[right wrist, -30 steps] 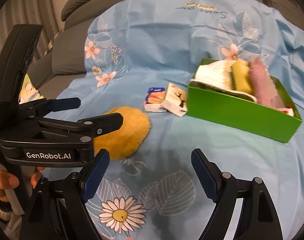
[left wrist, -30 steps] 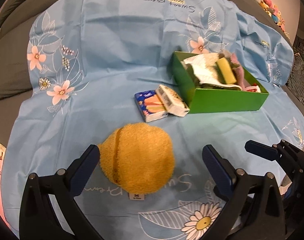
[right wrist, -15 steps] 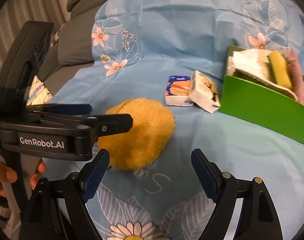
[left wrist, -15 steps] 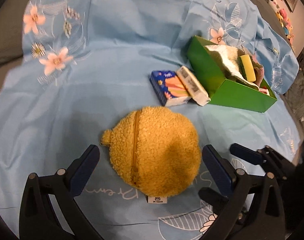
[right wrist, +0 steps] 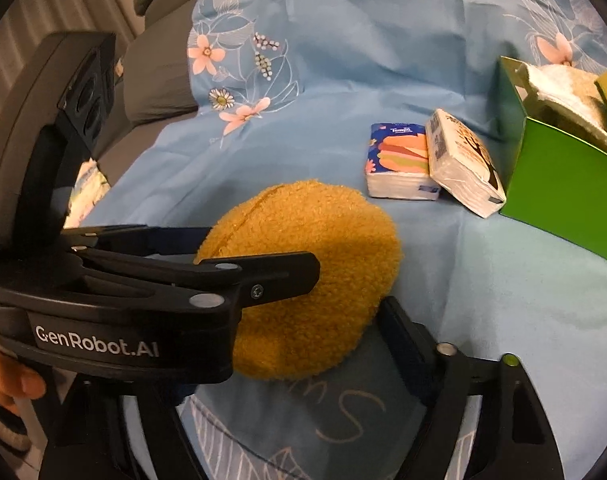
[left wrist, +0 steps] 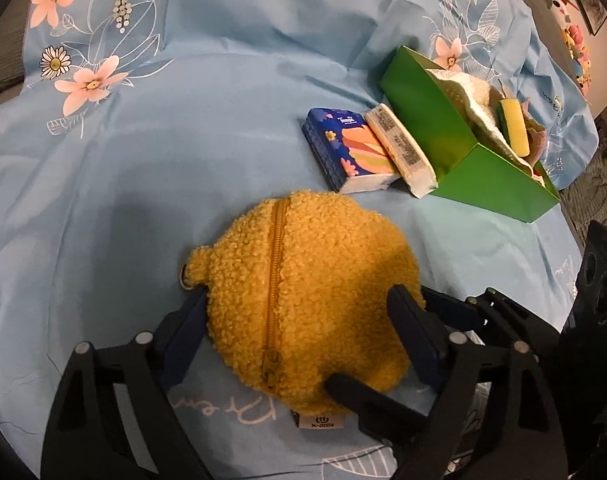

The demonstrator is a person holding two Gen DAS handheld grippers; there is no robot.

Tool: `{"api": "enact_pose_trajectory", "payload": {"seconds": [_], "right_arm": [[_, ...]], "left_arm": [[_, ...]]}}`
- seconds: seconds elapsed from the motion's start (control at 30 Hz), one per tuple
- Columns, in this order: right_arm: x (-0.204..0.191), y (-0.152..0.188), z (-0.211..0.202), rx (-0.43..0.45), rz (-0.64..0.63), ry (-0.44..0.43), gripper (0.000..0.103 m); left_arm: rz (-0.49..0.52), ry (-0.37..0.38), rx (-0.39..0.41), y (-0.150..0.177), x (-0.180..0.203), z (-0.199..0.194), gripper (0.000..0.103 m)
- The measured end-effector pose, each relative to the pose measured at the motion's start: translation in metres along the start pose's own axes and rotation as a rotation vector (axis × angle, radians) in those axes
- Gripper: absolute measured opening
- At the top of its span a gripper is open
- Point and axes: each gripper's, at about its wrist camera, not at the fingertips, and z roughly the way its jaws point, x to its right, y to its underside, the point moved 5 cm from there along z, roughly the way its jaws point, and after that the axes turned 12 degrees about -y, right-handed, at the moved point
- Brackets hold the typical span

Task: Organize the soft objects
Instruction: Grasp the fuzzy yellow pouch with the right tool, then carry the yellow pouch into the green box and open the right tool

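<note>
A round fuzzy yellow pouch (left wrist: pixel 303 292) with a zipper lies on the blue floral cloth (left wrist: pixel 183 120). My left gripper (left wrist: pixel 299 332) is open with its fingers on both sides of the pouch, close to or touching it. The pouch also shows in the right wrist view (right wrist: pixel 315 264), partly behind the left gripper's body (right wrist: pixel 143 292). My right gripper (right wrist: pixel 287 344) is open just in front of the pouch, its left finger hidden. Two tissue packs (left wrist: pixel 359 152) lie beside a green box (left wrist: pixel 443 136) holding soft items.
The green box (right wrist: pixel 563 176) stands at the right with a white cloth (left wrist: pixel 475 96) and a yellow sponge (left wrist: pixel 515 124) inside. Grey sofa cushions (right wrist: pixel 159 80) border the cloth at the left. A person's hand (right wrist: pixel 7 384) holds the left gripper.
Both grippers have moved forward and down to the yellow pouch. The left gripper's fingers now straddle the pouch instead of standing short of it.
</note>
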Motion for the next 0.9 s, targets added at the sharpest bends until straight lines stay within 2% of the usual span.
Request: {"api": "enact_pose_trajectory", "payload": {"seconds": [0.07, 0.13, 0.17, 0.23, 0.27, 0.3, 0.33, 0.47, 0.63, 0.9], "right_arm": [[-0.002, 0.0, 0.0, -0.003, -0.013, 0.001, 0.066], [-0.001, 0.0, 0.0, -0.014, -0.032, 0.014, 0.053], [-0.001, 0.0, 0.0, -0.015, -0.04, 0.019, 0.05], [0.0, -0.001, 0.0, -0.012, -0.047, 0.031, 0.032], [0.001, -0.002, -0.001, -0.01, -0.051, 0.036, 0.03], [0.0, -0.002, -0.003, -0.004, -0.054, 0.032, 0.023], [-0.002, -0.002, -0.005, 0.006, -0.063, 0.023, 0.02], [-0.012, 0.001, -0.014, 0.019, -0.102, 0.033, 0.019], [-0.016, 0.0, -0.037, 0.073, -0.105, 0.041, 0.019], [-0.002, -0.01, -0.097, 0.2, -0.087, 0.084, 0.019]], "left_arm": [[-0.011, 0.003, -0.004, 0.0, -0.002, 0.002, 0.073], [-0.008, 0.003, -0.002, 0.001, -0.003, 0.003, 0.069], [-0.002, 0.0, 0.002, 0.002, -0.002, 0.002, 0.059], [0.019, -0.021, 0.015, 0.003, 0.0, 0.001, 0.054], [0.023, -0.022, 0.022, 0.003, 0.0, 0.0, 0.045], [0.022, -0.028, 0.027, 0.002, 0.0, -0.002, 0.036], [0.022, -0.037, 0.028, 0.002, 0.0, -0.001, 0.034], [0.02, -0.015, 0.032, 0.004, 0.002, -0.008, 0.029], [0.043, 0.005, 0.063, 0.005, 0.018, -0.024, 0.029], [0.131, 0.03, 0.14, -0.014, 0.066, -0.057, 0.03]]}}
